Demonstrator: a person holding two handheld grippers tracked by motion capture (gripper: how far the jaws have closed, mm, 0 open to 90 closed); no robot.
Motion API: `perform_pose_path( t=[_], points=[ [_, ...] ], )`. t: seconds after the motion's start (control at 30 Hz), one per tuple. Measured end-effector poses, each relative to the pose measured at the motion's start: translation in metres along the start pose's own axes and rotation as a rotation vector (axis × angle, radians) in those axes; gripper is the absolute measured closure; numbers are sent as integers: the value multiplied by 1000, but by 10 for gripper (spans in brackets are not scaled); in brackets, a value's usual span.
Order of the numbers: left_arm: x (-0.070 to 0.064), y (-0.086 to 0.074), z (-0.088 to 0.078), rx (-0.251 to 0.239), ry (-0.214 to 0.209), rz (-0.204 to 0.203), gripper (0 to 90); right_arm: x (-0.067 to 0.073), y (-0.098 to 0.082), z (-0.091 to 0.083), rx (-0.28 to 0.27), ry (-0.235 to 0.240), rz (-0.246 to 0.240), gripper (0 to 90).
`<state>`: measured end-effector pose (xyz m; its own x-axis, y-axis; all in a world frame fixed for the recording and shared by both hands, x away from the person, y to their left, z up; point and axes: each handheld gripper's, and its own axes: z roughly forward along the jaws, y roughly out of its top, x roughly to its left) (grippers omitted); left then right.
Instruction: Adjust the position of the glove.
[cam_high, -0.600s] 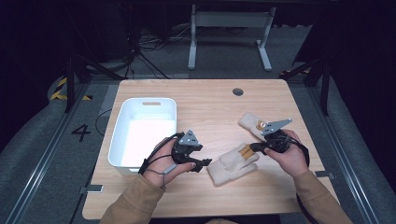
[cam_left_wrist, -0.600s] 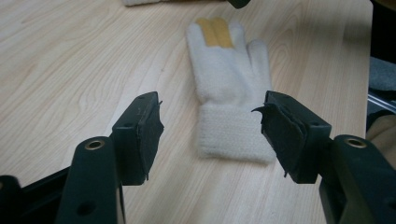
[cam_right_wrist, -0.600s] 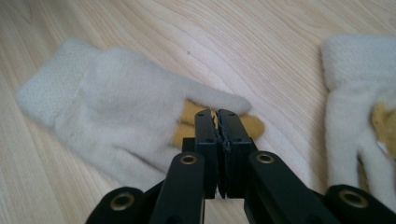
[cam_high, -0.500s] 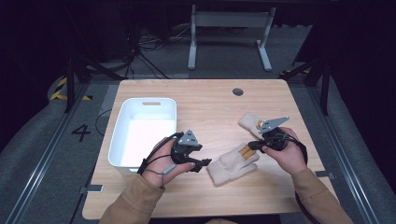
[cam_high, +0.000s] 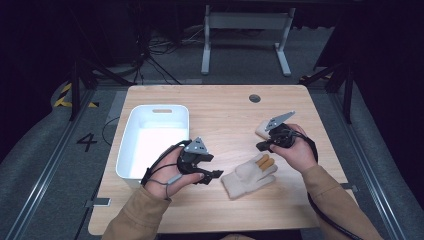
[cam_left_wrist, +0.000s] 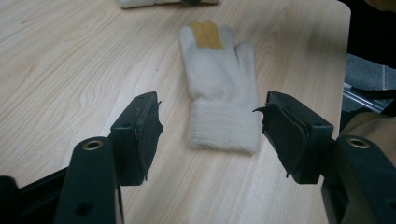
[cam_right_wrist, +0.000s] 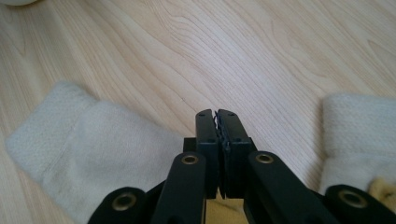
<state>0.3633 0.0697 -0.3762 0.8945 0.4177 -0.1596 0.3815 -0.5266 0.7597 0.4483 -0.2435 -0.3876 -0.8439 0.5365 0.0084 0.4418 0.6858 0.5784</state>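
One cream glove (cam_high: 248, 176) is seen flat on the table (cam_high: 225, 117), just ahead of the half-open, empty left gripper (cam_high: 212, 174). The second glove (cam_high: 262, 130) lies by the right gripper (cam_high: 263, 145) (closed, nothing clamped). Nothing is placed in the white bin (cam_high: 155, 140) yet.

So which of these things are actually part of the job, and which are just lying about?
Part of the job:
near glove
far glove
left claw, open, facing the near glove
right claw, shut, above the far glove

Just lying about:
white tub
table
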Motion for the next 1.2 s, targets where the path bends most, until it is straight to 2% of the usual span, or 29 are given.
perform_pose_path(
  t=[0.07,0.33,0.5,0.6,0.8,0.93,1.2],
  points=[
    [0,0,0,-1,-1,0,376,-1,1,1,5,4,-7,889],
    [0,0,3,11,-16,9,372,-7,8,26,59,16,3,894],
    [0,0,4,16,-15,13,370,-7,8,36,70,24,4,894],
    [-1,0,4,17,-16,15,369,-6,5,44,96,24,7,894],
    [0,-1,4,17,-17,15,368,-8,-3,47,127,20,6,894],
    [1,1,5,17,-17,14,368,-8,-8,47,129,19,18,895],
    [2,3,9,21,-27,21,365,0,-19,41,135,11,12,894]
  ],
)
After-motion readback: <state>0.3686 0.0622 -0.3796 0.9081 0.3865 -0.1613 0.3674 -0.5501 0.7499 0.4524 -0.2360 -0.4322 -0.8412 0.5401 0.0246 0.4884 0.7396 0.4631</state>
